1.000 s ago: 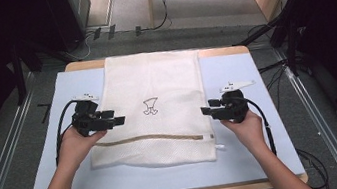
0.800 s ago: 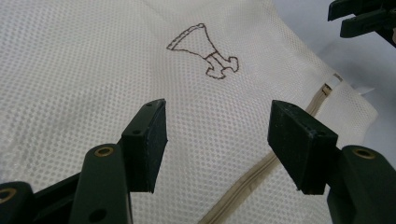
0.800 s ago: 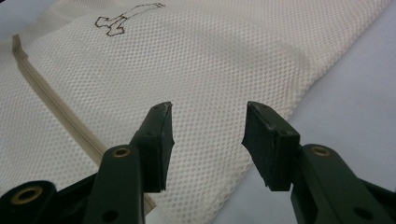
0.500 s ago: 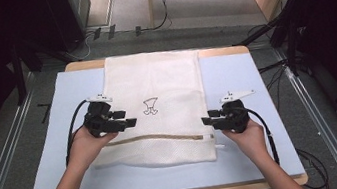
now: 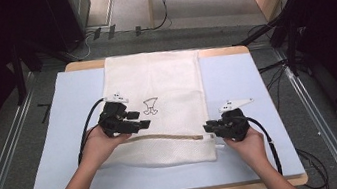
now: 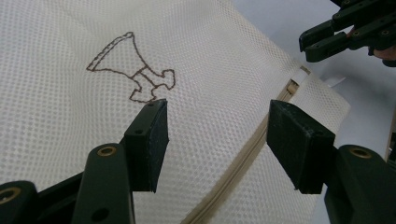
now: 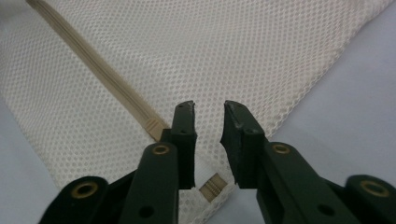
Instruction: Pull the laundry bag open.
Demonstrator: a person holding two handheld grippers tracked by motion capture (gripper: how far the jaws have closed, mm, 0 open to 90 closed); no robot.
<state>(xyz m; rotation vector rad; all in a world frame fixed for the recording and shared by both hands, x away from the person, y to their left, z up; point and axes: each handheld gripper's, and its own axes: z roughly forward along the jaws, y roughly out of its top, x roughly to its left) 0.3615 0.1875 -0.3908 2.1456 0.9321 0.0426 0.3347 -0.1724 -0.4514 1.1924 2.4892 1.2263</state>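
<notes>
Risk first: your right gripper [image 7: 208,112], jaws just narrowed to a slit over the zipper end [image 7: 154,125] at lower centre, holds nothing yet. Close off-target and you pinch bare mesh bag [image 5: 158,106] mid-frame; left gripper [image 6: 217,140] gapes empty

The high view is evenly lit from above: the light-blue mat [image 5: 257,91] and the white mesh laundry bag [image 5: 165,85] are rendered bright, while the upper left and right of the frame are lost in near-black. Only soft, short shadows are cast beneath the hands. A mild overall softness is seen, and fine mesh detail is not resolved there. In the left gripper view the mesh weave and the embroidered outline [image 6: 133,70] are kept sharp, whereas the near pads at the bottom are slightly soft. In the right gripper view the bag is lit flatly, without glare; the upper corners are faintly blurred and dimmed.
</notes>
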